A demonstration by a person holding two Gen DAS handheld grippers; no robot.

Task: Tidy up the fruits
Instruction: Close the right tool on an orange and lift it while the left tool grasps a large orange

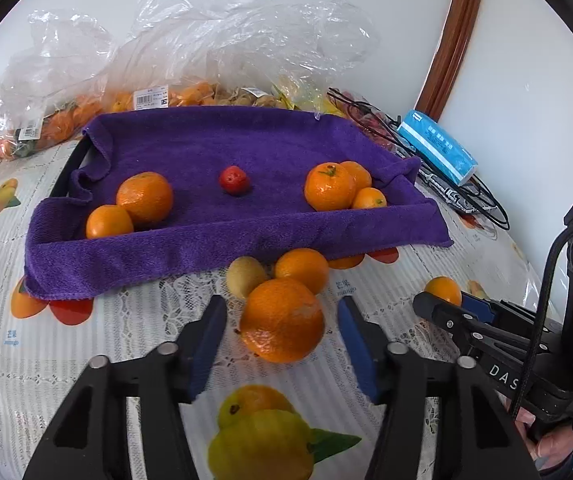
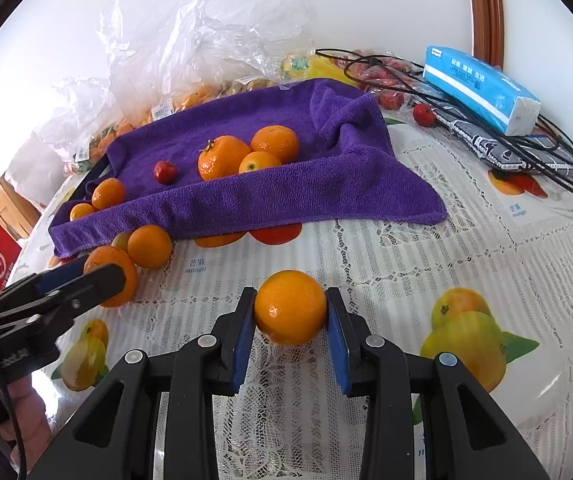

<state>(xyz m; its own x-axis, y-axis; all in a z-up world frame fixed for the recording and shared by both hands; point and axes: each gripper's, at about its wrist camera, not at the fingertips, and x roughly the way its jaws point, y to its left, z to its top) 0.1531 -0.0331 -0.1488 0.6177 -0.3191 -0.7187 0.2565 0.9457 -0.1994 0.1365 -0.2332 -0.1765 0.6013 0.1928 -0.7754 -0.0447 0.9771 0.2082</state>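
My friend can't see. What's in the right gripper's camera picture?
The right gripper squeezes an orange over a fruit-print tablecloth. Behind it, a purple towel holds more oranges and one small red fruit.

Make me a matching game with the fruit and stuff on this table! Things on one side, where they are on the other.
Things:
1. small red fruit
2. big orange
3. small orange
4. blue tissue pack

Places:
A. clamped in the right hand-held gripper
B. alone in the middle of the purple towel
C. on black cables near the wall
D. on the tablecloth between the open fingers of the left hand-held gripper

Pairs: 1-B, 2-D, 3-A, 4-C
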